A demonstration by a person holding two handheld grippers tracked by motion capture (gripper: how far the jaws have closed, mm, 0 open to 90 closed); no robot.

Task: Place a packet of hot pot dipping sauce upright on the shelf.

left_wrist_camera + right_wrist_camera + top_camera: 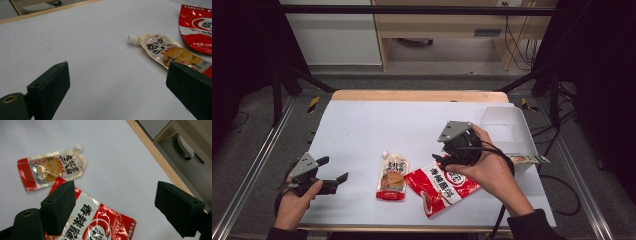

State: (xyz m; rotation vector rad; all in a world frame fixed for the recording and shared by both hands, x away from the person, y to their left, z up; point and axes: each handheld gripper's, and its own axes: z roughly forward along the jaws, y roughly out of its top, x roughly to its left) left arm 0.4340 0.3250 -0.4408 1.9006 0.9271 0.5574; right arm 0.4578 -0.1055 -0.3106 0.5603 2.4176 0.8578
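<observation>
Left gripper [334, 170], held in the person's left hand [294, 202] at the near left corner of the white table [362, 125]; jaws released and spread wide, nothing between them, only bare table surface under them in the left gripper view; the hand rests low by the table edge.

Spouted sauce pouch [392, 177], pale with a red bottom band and a white cap; lies flat near the front middle of the table, spout pointing away from the person; well apart from the left gripper, just beside the red packet.

Red snack packet [439, 187], glossy red and white with printed characters; lies flat and slanted to the right of the pouch, its upper end under the right gripper.

Right gripper [443, 159], in the person's right hand [484, 167], poised over the packet's upper end; jaws released, standing wide, gripping nothing.

White open box [507, 127] at the far right edge of the table; a small green-and-white packet [529, 160] lies just beside its near side.
</observation>
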